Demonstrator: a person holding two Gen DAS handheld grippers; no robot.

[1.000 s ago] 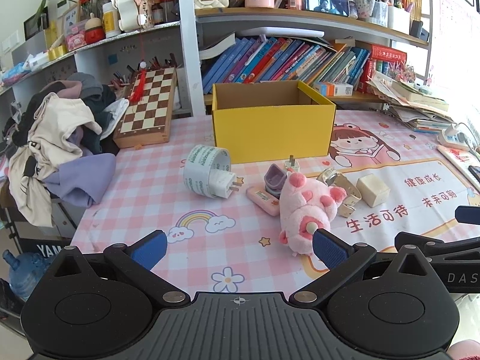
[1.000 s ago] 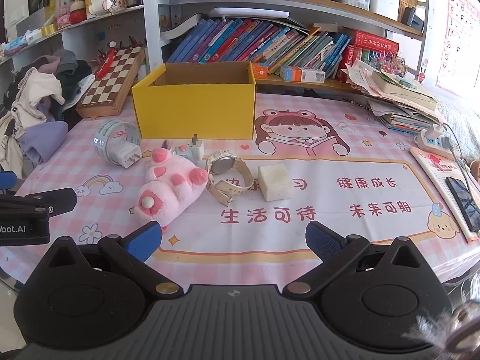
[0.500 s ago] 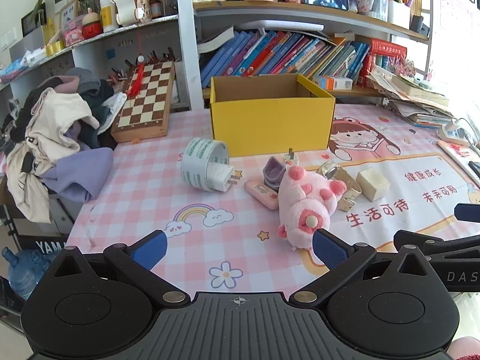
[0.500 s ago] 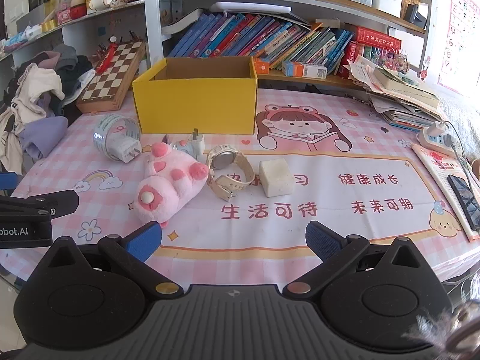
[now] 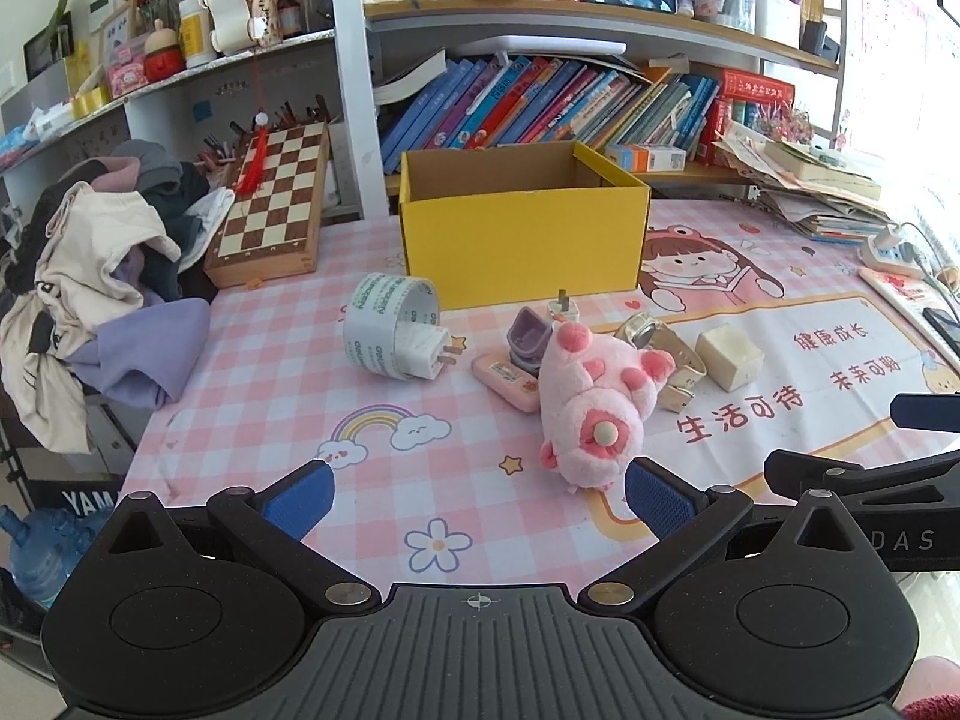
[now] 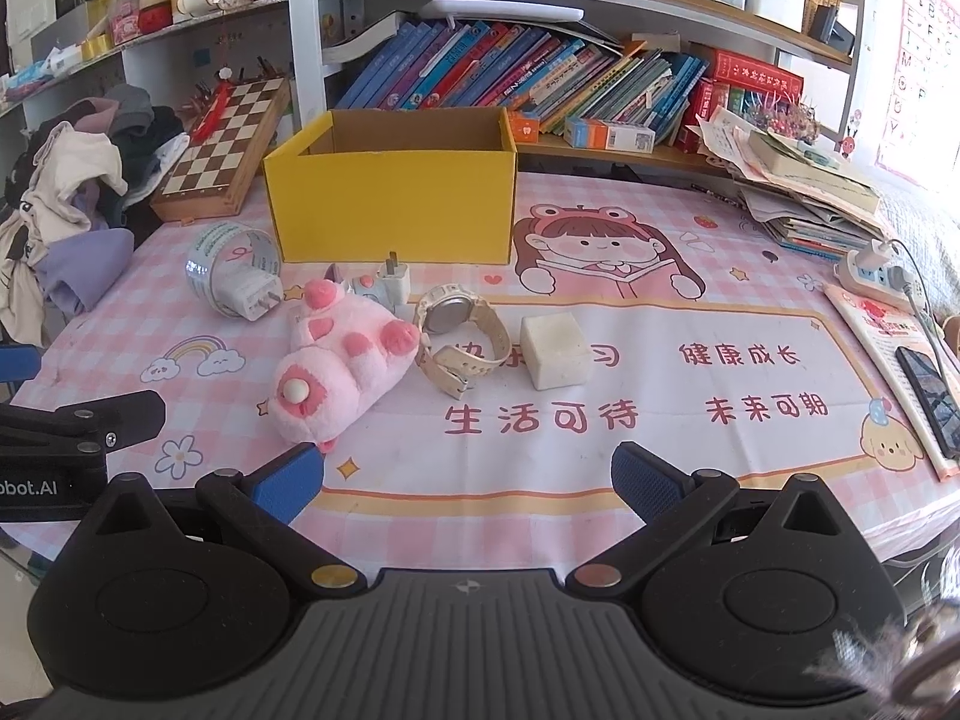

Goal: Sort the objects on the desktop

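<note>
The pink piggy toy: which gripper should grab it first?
Probably the left gripper. The pink plush pig lies just ahead of its open jaws, slightly to the right. From the right gripper, also open, the pig sits well off to the left.

The left gripper (image 5: 477, 495) has a black ribbed body with two round black discs, angular black finger arms joined by brass-coloured and silver screws, and blue textured pads (image 5: 657, 495) at the tips; a small white crosshair mark sits on its top edge. The right gripper (image 6: 465, 483) is built the same, and white lettering ending "DAS" shows on its black side in the left wrist view. A bit of red sleeve (image 5: 933, 708) shows at the lower right corner of that view.
</note>
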